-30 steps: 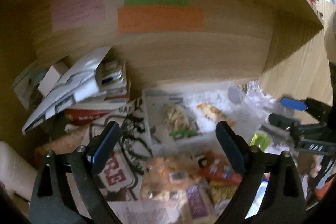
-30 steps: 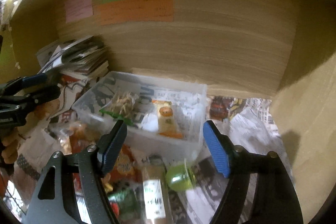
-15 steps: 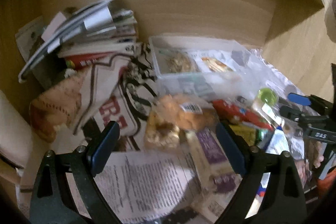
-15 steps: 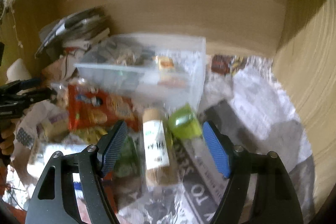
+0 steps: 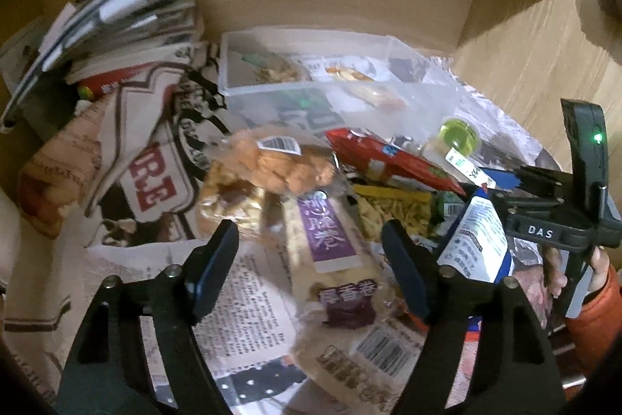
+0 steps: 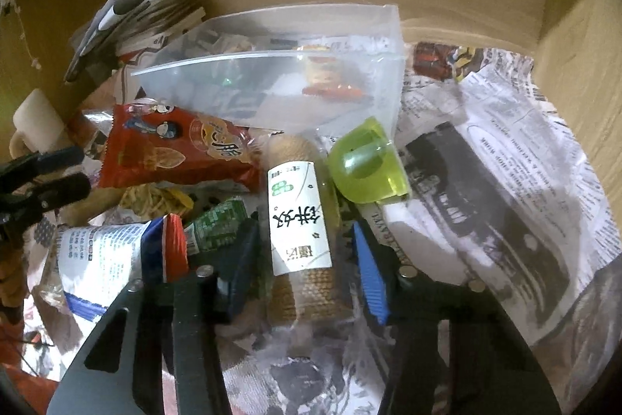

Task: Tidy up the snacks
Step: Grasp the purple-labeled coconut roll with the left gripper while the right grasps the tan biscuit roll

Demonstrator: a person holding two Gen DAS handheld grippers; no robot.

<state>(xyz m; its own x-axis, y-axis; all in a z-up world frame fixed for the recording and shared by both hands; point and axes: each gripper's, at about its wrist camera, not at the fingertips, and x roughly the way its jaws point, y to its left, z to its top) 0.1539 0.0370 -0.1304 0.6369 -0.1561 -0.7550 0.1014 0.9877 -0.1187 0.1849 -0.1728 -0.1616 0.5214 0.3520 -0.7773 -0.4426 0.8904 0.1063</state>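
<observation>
Several snack packs lie on newspaper in front of a clear plastic bin that holds a few snacks. My left gripper is open, its jaws on either side of a purple-labelled biscuit pack. My right gripper is open, its jaws close around a clear roll of round crackers with a white label, not visibly clamped. The bin also shows in the right wrist view. A red snack bag, a green jelly cup and a blue-and-white pack lie beside the roll.
A stack of magazines and papers sits at the back left against the wooden wall. A printed cloth bag lies left of the snacks. Newspaper covers the right side up to the wooden side wall. A bag of orange puffs lies before the bin.
Both grippers have dropped down and forward onto the snack pile. The right jaws have narrowed around the cracker roll; the left jaws now straddle the purple pack.
</observation>
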